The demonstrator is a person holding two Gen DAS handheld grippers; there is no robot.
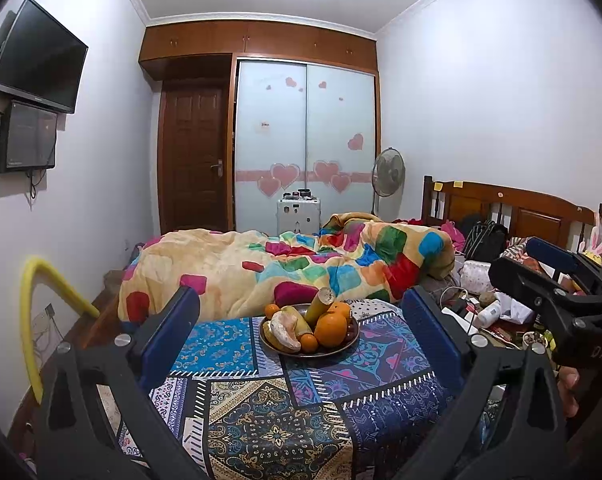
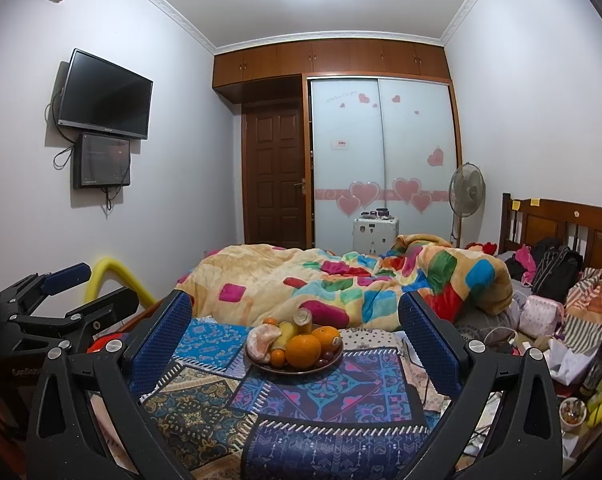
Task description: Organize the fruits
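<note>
Left wrist view: the left gripper (image 1: 301,340) has its blue-padded fingers spread wide across the lower frame, holding nothing. Between them, just below centre, a dark plate (image 1: 351,342) of fruit sits on the patterned cloth (image 1: 261,412) covering the desk. A large orange (image 1: 330,329) stands at the front right of the pile, a small orange (image 1: 309,342) low in front, and a peeled citrus (image 1: 285,330) lies at the left. A cut yellowish stalk (image 1: 320,305) leans with its long axis running from the plate's middle up to the right, cut end uppermost. At the right edge the right gripper (image 1: 519,262) shows from the side, its body lettered "DAS", with part of a hand (image 1: 569,390) beneath it; whether it is spread cannot be told here.

Right wrist view: the right gripper (image 2: 295,338) is likewise spread wide and empty, framing the same plate (image 2: 335,354) below centre. Here the stalk (image 2: 303,318) stands nearly upright. This view alone shows a dark bottle (image 2: 599,360) at the lower right, and the left gripper (image 2: 77,286) from the side at the left edge, fingers apart. A multicoloured blanket (image 2: 341,280) fills the bed behind.
</note>
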